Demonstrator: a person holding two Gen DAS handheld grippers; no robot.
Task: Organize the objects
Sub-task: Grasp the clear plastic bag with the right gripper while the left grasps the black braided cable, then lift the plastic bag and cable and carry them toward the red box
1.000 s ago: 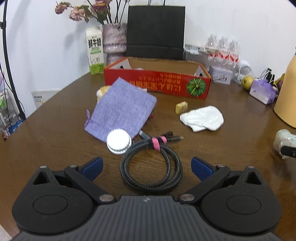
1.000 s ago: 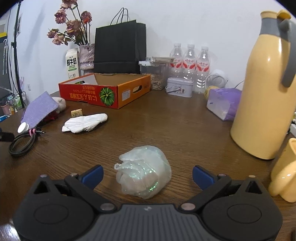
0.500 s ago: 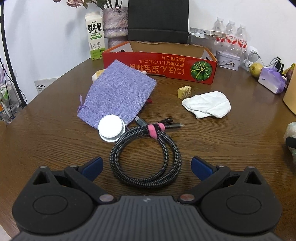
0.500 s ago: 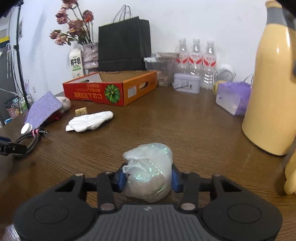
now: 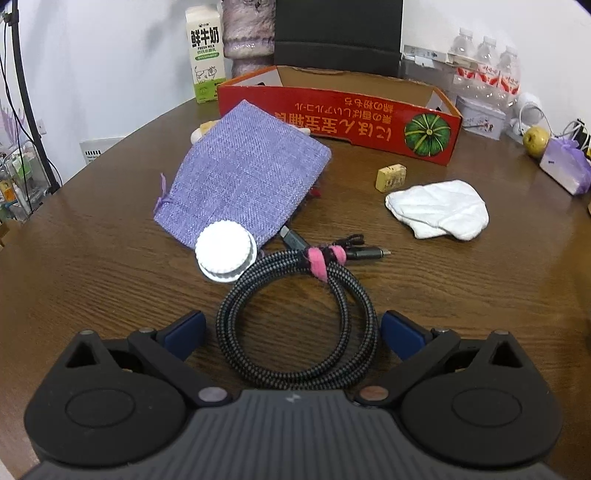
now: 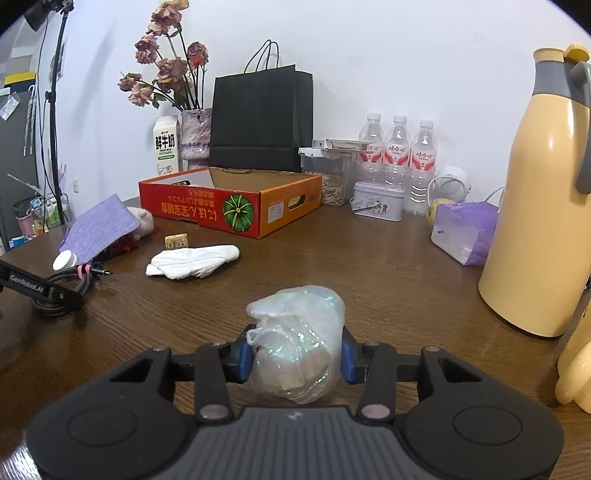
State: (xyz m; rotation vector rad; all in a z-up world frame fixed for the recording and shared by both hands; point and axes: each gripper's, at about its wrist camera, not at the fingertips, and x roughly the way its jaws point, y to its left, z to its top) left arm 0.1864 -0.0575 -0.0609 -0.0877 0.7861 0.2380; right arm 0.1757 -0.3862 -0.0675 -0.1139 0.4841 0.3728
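A round brown wooden table (image 5: 461,288) stands against a white wall, crowded along its far edge. In the left wrist view a red cardboard box (image 5: 343,118) with a pumpkin print sits at 12 o'clock, a milk carton (image 5: 205,55) at 11 and a black paper bag (image 5: 338,35) behind the box. Water bottles (image 5: 487,66) and a tin (image 5: 480,116) stand at 1 o'clock.

The left gripper (image 5: 291,332) has its jaws spread wide, the blue pads on either side of a coiled black cable (image 5: 295,332) without touching it. The coil lies flat on the table, bound by a pink tie (image 5: 321,258) at its far side, with its plugs pointing toward 2 o'clock. A white ribbed cap (image 5: 225,254) touches the coil at 11 o'clock and rests on the near corner of a purple pouch (image 5: 243,173). A white cloth (image 5: 439,208) lies at 2 o'clock, well apart from the cable, with a small yellow block (image 5: 391,177) just beyond it.

In the right wrist view the right gripper (image 6: 293,358) has just closed, and both blue pads press the sides of a clear shimmering bag (image 6: 295,343). The bag sits near the table's front edge. A tall cream flask (image 6: 535,206) stands at 2 o'clock, with a purple gift bag (image 6: 465,232) just left of it. Dried flowers (image 6: 162,77) rise at 11 o'clock.
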